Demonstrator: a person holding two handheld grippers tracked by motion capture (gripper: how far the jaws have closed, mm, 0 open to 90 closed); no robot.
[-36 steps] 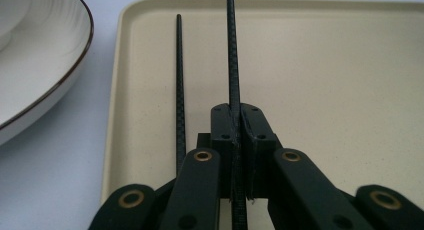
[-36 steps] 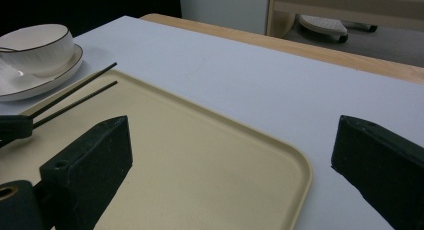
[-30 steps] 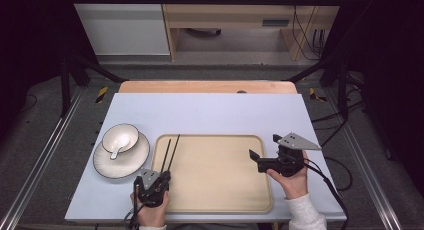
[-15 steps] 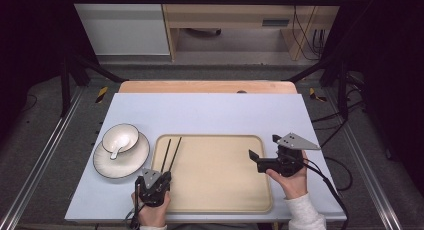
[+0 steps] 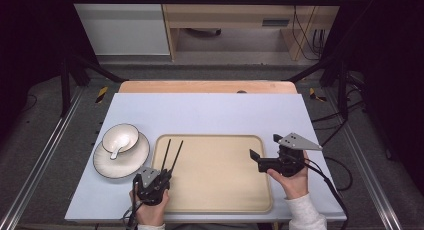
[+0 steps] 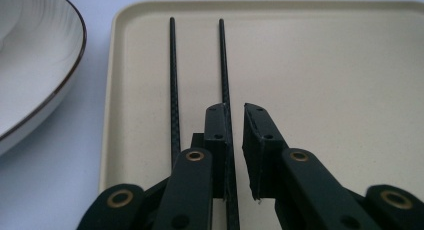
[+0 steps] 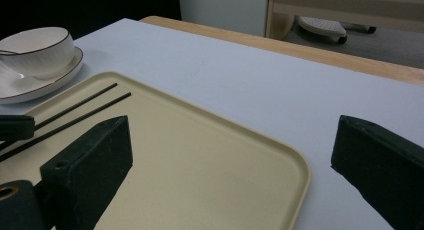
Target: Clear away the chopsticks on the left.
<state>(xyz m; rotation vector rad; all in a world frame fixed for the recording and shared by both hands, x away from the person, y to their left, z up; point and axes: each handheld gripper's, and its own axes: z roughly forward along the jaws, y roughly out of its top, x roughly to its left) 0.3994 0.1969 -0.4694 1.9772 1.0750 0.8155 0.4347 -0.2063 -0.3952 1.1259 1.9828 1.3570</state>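
Note:
Two thin black chopsticks [image 5: 170, 154] lie side by side on the left part of a beige tray [image 5: 220, 200]. My left gripper [image 5: 164, 176] sits low at their near ends. In the left gripper view its jaws have just been opening: one chopstick [image 6: 223, 65] runs between them along the left jaw, with a narrow gap to the right jaw, and the other chopstick [image 6: 173, 80] lies outside to the left. The left gripper [image 6: 237, 110] is open. My right gripper [image 5: 264, 146] hovers over the tray's right edge, jaws wide open [image 7: 230, 125] and empty.
A white bowl [image 5: 120, 137] with a white spoon [image 5: 116, 152] in it stands on a dark-rimmed plate [image 5: 125, 165], left of the tray on the pale blue tabletop [image 5: 210, 115]. A wooden strip [image 5: 200, 86] borders the far table edge.

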